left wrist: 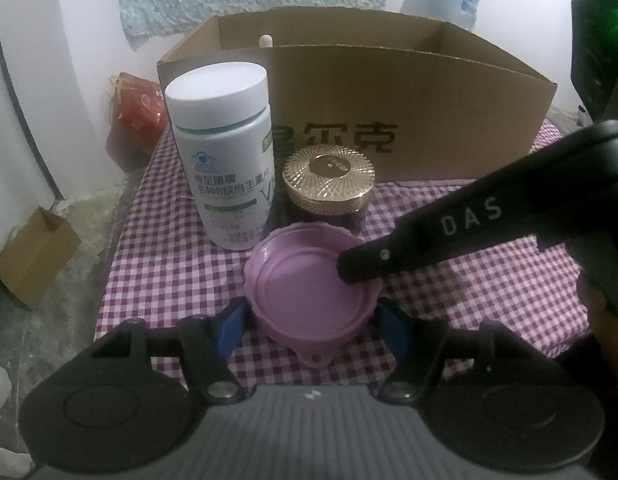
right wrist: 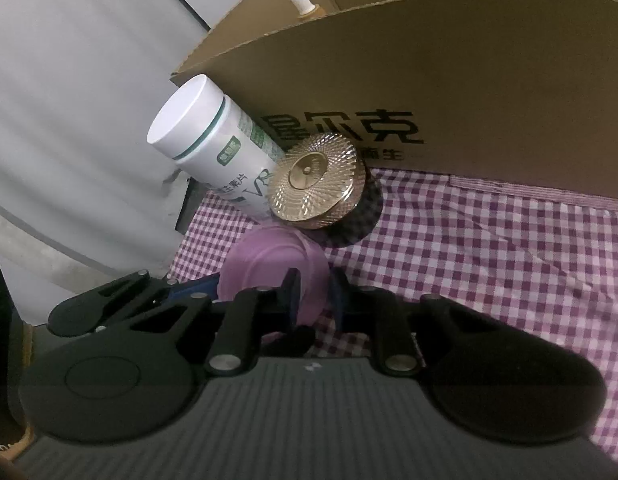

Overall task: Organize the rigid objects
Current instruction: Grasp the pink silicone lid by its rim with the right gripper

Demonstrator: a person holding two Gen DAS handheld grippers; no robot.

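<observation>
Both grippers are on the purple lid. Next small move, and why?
Probably a short joint lift straight up. The left gripper straddles the purple lid, and the right gripper is shut on its rim. The white bottle and gold-capped jar stand close behind, so rising first should clear them before heading to the cardboard box.

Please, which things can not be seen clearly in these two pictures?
- Inside of the cardboard box: both views, hidden by its front wall; only a white bottle tip shows.
- Jar contents: dark, under the gold lid.
- Purple dish, right wrist view: its near part is hidden behind the gripper.
</observation>
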